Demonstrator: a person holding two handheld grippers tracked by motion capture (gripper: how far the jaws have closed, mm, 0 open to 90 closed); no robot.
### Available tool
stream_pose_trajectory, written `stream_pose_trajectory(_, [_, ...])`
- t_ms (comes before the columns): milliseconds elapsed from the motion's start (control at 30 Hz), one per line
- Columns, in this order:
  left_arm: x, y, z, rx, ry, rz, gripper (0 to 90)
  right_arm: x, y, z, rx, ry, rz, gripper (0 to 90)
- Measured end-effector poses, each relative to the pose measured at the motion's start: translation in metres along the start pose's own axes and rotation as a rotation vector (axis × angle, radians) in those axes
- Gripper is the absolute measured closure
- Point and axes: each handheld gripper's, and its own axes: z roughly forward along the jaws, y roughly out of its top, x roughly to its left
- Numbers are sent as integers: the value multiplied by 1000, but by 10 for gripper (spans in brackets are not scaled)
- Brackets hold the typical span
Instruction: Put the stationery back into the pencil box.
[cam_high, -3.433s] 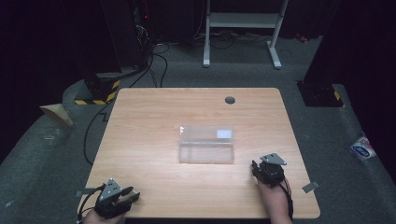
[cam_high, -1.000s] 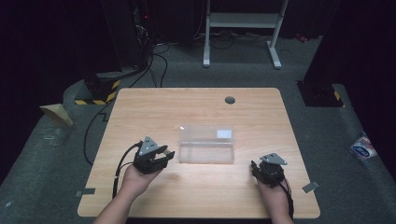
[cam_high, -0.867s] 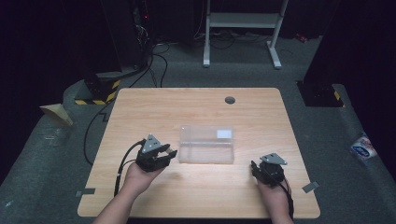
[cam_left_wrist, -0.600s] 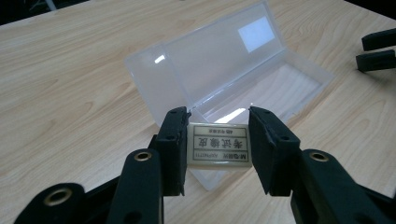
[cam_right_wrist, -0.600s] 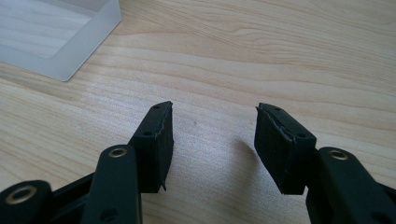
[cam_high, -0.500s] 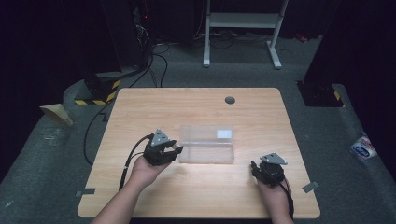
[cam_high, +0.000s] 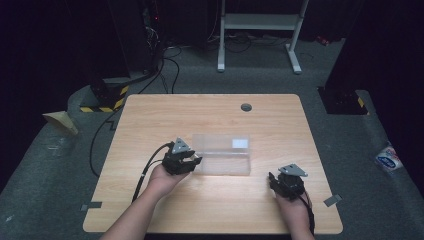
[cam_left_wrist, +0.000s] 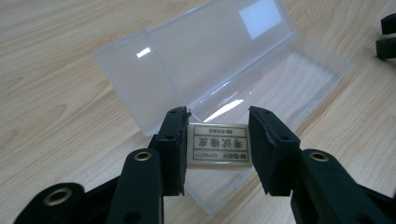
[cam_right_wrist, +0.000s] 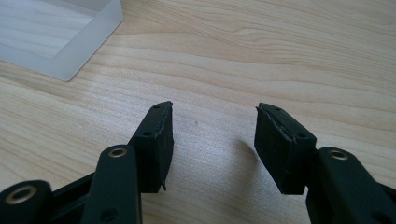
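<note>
Clear plastic forms the open case (cam_high: 221, 154), which lies near the middle of the light wooden tabletop (cam_high: 150, 115) with its lid folded back flat toward the far edge; a white label (cam_high: 240, 143) sits on the lid near its right end. In the left gripper view the case (cam_left_wrist: 224, 60) shows a hinged lid on the far side and a shallow tray on the near side, both transparent, with the wood grain visible through them. The left gripper (cam_high: 192, 161) is at the left end of the case, its jaws pointing toward the tray. The jaws are clamped on a pale eraser (cam_left_wrist: 218, 145), a small rectangular block with a printed face bearing dark characters; each pad presses on one short end of the block. The eraser hangs over the near left corner of the tray; whether it touches the tray floor cannot be determined. The left hand (cam_high: 162, 181) holds this gripper from behind, and a black cable (cam_high: 145, 172) trails back along the forearm. The right gripper (cam_high: 272, 181) rests near the front right of the tabletop, well apart from the case, with a grey three-cornered plate on top. Its jaws stand partly spread with nothing between them, above bare wood, and a corner of the case (cam_right_wrist: 60, 32) appears at the upper left of the right gripper view.
</note>
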Motion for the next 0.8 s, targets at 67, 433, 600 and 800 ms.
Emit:
stream_pose_trajectory(67, [0, -1, 4, 9, -4, 1, 585, 0, 0, 0, 0, 1, 2, 466])
stream_pose_trajectory(433, [4, -7, 22, 55, -8, -7, 586, 1, 0, 0, 0, 2, 0, 467])
stream_pose_trajectory(600, [4, -9, 26, 73, 3, 5, 586, 1, 0, 0, 0, 3, 0, 467])
stream_pose_trajectory(800, [3, -12, 27, 86, 10, 21, 584, 1, 0, 0, 0, 3, -5, 467])
